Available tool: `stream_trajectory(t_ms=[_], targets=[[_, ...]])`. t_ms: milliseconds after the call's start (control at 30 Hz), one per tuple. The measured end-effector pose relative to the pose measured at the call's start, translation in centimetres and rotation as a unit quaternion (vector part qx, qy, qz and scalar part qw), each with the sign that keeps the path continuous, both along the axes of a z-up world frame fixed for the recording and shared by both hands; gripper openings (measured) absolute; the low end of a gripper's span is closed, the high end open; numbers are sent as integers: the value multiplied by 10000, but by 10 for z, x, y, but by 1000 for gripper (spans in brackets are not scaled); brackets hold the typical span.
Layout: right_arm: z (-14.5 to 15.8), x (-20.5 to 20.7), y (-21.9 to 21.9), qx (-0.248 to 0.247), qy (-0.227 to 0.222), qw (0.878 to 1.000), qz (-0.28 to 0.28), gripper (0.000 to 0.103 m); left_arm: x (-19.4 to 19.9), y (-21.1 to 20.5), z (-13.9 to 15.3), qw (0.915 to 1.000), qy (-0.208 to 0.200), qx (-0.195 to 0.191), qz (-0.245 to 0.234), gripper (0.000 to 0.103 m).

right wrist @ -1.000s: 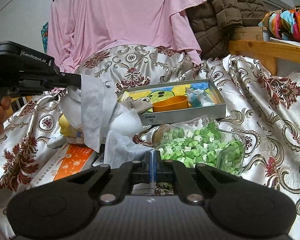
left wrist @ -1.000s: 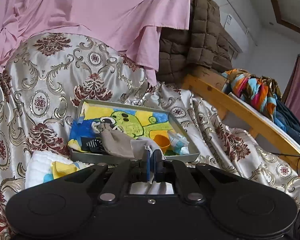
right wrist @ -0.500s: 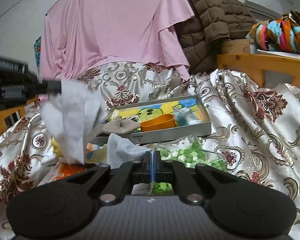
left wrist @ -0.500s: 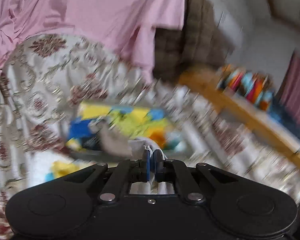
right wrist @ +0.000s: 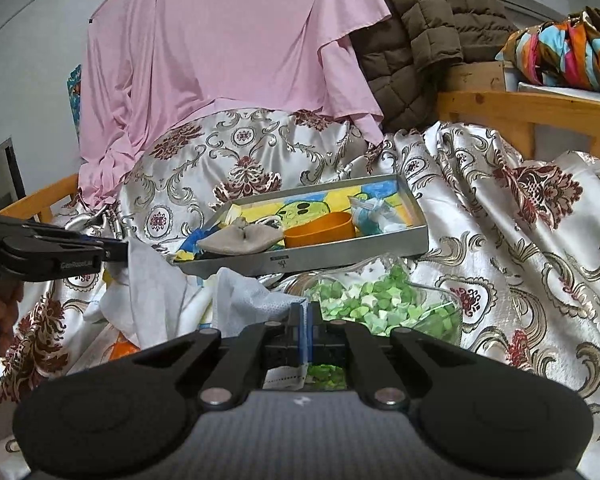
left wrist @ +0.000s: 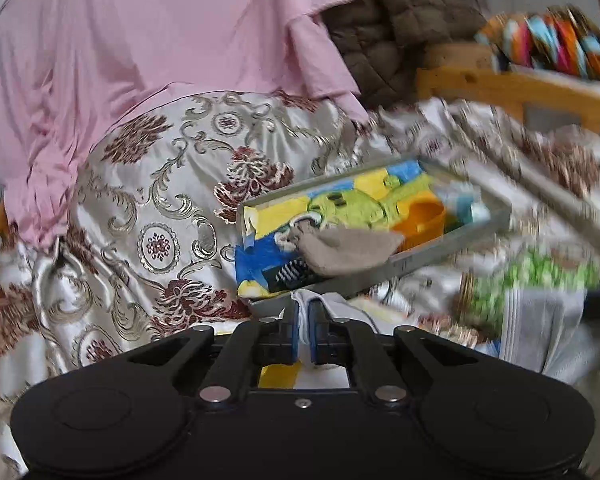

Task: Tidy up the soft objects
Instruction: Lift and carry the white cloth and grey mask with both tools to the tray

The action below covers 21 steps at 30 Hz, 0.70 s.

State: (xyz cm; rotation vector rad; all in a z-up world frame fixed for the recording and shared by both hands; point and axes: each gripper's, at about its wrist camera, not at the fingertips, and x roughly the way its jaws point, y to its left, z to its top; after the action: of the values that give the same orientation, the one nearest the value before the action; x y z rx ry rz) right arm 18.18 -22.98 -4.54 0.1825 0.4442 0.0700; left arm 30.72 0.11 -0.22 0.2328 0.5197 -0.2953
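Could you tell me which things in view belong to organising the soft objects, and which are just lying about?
Belonging to the job:
- white cloth, pinched by both the left gripper and the right gripper
- beige sock
- grey tray

Just lying about:
- orange cup
- container of green paper stars
- pink sheet
- brown quilted jacket
- patterned bedspread

- left gripper point(left wrist: 304, 326) low in view, jaws nearly together, pinching a fold of white cloth point(left wrist: 332, 308).
- just beyond, a grey tray point(left wrist: 452, 252) tilted on the patterned bedspread point(left wrist: 160, 208), holding a beige pouch point(left wrist: 348, 250) and an orange cup point(left wrist: 426, 218).
- pink sheet point(left wrist: 160, 40) draped behind.
- right side blurred; green bits point(left wrist: 540, 276) there.
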Motion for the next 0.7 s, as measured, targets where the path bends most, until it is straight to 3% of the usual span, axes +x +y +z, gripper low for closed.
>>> stream_trajectory(t_ms=[100,233,367,700], targets=[[-2,2,-1,30,22,10000,-25,2,-1,15,16,9960,-125,-875,122,4],[1,-1,-5,108,-130,9998,-93,2,-12,21,41,9873,-460,-1521,-18,4],[6,-3,-8,160,-268,9994,-146,2,-30,18,60,9815,-719,-1753,-274,4],[30,-10,-15,221,-667,9973,-226,2,-34,11,62,9755,-638,-2054,-460,4]])
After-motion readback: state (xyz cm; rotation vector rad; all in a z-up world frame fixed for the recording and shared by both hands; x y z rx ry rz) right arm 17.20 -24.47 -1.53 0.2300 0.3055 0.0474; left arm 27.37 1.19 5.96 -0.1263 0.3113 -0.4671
